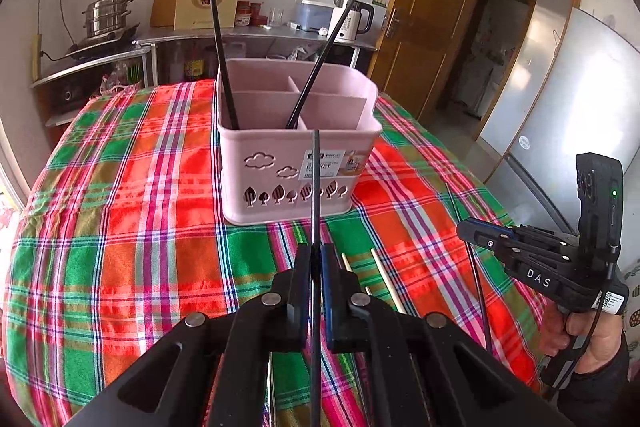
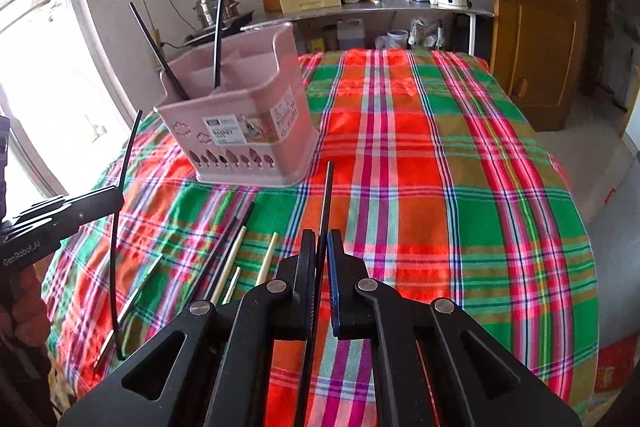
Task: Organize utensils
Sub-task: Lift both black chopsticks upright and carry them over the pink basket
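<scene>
Chopsticks: my left gripper [image 1: 316, 291] and right gripper [image 2: 320, 283] each clamp a black one; next, drop both into the pink basket [image 1: 280, 163]

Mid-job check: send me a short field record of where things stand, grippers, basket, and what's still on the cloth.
left gripper: shut on a black chopstick
right gripper: shut on another black chopstick
pink basket: upright on the plaid tablecloth, two black chopsticks leaning in separate compartments
loose on cloth: light wooden chopsticks, at least one dark one
</scene>
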A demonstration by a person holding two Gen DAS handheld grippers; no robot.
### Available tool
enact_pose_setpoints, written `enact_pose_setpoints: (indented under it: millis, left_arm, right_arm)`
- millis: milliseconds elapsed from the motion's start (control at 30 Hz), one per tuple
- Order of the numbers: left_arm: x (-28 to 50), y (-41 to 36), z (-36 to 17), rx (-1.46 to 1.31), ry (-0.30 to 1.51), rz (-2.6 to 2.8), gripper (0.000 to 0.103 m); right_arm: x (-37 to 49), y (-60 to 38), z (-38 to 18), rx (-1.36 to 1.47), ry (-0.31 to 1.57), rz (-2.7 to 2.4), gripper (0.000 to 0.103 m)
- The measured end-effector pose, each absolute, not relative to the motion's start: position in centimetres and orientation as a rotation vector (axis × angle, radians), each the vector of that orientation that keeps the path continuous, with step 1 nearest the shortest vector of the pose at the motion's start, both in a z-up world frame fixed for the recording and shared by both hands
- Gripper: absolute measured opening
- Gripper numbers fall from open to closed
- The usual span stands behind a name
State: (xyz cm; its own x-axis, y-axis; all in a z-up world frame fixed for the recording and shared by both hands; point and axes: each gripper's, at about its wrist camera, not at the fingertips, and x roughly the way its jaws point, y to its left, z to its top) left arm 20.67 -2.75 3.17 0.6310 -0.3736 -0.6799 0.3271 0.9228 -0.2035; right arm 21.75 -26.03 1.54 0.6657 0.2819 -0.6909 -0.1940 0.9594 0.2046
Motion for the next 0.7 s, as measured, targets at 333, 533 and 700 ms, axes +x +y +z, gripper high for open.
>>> enact_pose_setpoints:
  millis: [333, 533, 700]
  left_arm:
    - [18.8, -2.1, 7.9, -0.056, 0.691, -0.411, 0.005]
    - [18.1, -1.8, 9.7, -0.048, 0.654, -0.407, 0.005]
    - [17.9, -1.7, 10.4, -0.042, 0.647, -0.399, 0.005]
  right_arm:
    - [20.0, -26.8, 6.3, 0.144, 0.668, 0.297, 0.005]
    - [18.8, -26.9, 8.4, 0.140, 0.608, 0.305, 0.005]
    - [18.5, -27.1, 9.4, 0.139, 0.576, 0.304, 0.005]
